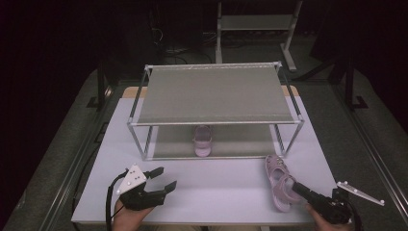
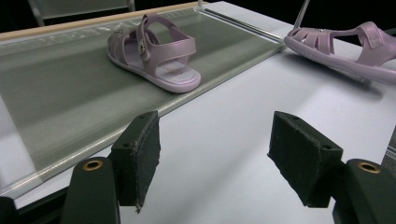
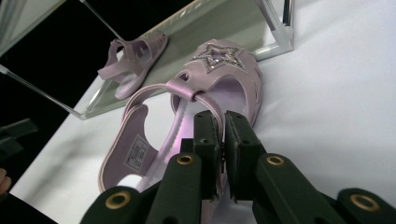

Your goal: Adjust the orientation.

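Right tool [image 3: 222,154]: its jaws are closing narrow on the side strap of the lilac star sandal [image 1: 279,182], holding it near the heel end; in the high view the right tool [image 1: 299,188] is reaching in from the near right of the tabletop [image 1: 216,185].
Star sandal: it is lying directly ahead of the right tool, toe pointing away toward the rack's near right leg, its sole touching or just off the tabletop; I cannot tell which.
Left tool [image 2: 215,154]: its jaws are standing wide and holding nothing, hovering over bare tabletop at the near left [image 1: 161,179].
Second sandal [image 2: 152,51]: it is resting on the lower shelf [image 2: 56,93] of the two-tier shoe rack [image 1: 211,94], ahead and slightly left of the left tool.
Likely step: judging by the pair, the held sandal is probably heading for the lower shelf beside its mate.
Doing it well: the strap is thin and flexible, so the sandal may be swinging under the grip; lifting slowly, keeping the toe level, and passing it low under the upper shelf's front rail should be helping.
Risk: nudging the shelved sandal, or clipping the rack's leg on entry.
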{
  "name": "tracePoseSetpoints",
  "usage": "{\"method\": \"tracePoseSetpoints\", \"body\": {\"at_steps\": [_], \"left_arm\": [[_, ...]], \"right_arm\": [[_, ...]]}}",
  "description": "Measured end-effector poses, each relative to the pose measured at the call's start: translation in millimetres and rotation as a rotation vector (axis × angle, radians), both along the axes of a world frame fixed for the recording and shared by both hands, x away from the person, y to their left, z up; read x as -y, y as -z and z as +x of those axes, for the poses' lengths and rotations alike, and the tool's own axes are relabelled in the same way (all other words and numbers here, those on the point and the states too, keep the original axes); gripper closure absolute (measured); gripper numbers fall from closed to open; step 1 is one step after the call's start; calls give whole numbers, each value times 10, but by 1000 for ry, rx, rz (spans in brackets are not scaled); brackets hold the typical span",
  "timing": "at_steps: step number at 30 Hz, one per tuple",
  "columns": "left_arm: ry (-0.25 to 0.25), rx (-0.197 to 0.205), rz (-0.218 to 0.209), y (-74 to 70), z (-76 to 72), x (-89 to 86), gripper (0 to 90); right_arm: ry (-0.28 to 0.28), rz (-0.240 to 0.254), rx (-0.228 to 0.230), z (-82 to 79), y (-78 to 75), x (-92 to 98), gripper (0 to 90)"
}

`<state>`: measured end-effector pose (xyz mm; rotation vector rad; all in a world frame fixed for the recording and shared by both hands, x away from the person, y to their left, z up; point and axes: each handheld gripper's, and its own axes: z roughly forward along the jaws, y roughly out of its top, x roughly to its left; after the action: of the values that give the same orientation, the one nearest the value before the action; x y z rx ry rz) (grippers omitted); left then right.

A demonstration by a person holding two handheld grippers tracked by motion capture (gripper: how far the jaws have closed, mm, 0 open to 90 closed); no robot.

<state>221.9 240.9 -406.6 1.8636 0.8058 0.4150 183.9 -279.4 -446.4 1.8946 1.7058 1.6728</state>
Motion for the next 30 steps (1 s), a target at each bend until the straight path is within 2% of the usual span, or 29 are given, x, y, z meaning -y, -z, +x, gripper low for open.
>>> {"method": "tracePoseSetpoints", "body": {"at_steps": [5, 10, 17, 21, 30], "left_arm": [[-3, 0, -3, 1, 0, -5, 333], [-4, -2, -9, 0, 7, -12, 332], [-9, -4, -10, -3, 12, -22, 330], [-11, -6, -10, 3, 16, -21, 322], [-16, -7, -10, 3, 22, -36, 305]], "right_arm": [[-15, 44, 24, 3, 5, 19, 838], [-34, 52, 57, -15, -29, -8, 839], [-72, 88, 90, -10, -57, -64, 839], [-90, 108, 96, 18, -62, -90, 838], [-122, 120, 111, 94, -80, -200, 838]]}}
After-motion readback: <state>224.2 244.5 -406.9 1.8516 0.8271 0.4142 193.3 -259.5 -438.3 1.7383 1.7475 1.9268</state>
